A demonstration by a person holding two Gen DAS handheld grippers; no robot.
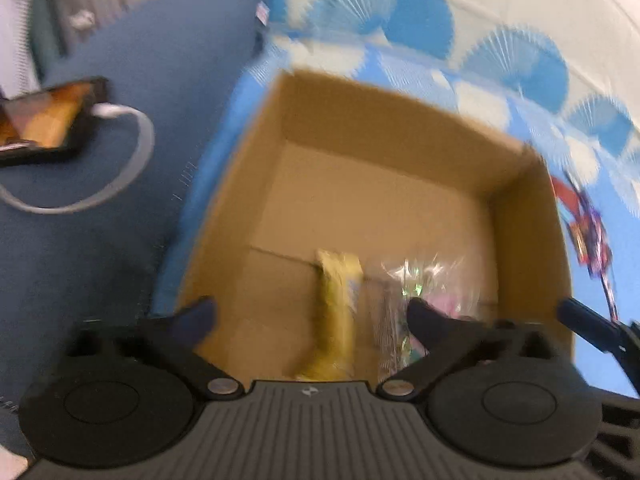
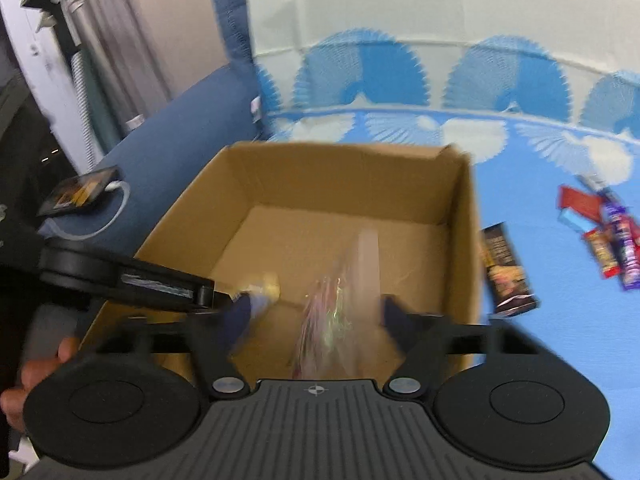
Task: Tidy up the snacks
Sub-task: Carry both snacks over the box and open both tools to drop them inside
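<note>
Cardboard box (image 1: 400,152): open-topped, brown, set on a blue-and-white patterned cloth (image 1: 500,92). Both grippers point down into it from the near side.

Yellow snack packet (image 1: 338,312): long, blurred, inside the box near its near wall, in the gap between the left gripper's fingers; no pad presses on it.

Clear crinkly wrapper (image 2: 340,304): shiny, with pink and green glints, inside the box just right of the yellow packet. In the right wrist view it stands tilted between the right gripper's fingers, blurred; neither pad presses on it.

Left gripper (image 1: 312,312): jaws spread wide, nothing gripped. Its right fingertip sits against the clear wrapper's edge in the left wrist view.

Right gripper (image 2: 316,312): jaws apart, nothing gripped.

Dark snack packet (image 2: 506,272): brown-black, lying on the cloth just outside the box's right wall.

Loose snacks (image 2: 604,228): a small heap of red, blue and purple wrappers on the cloth, further right, well apart from the box.

Phone (image 1: 44,120): screen lit, on a dark blue cushion (image 1: 120,220) left of the box, with a white cable (image 1: 132,136) plugged in.

Hand (image 2: 36,368): partly seen at the lower left edge of the right wrist view, behind the left gripper's body.
</note>
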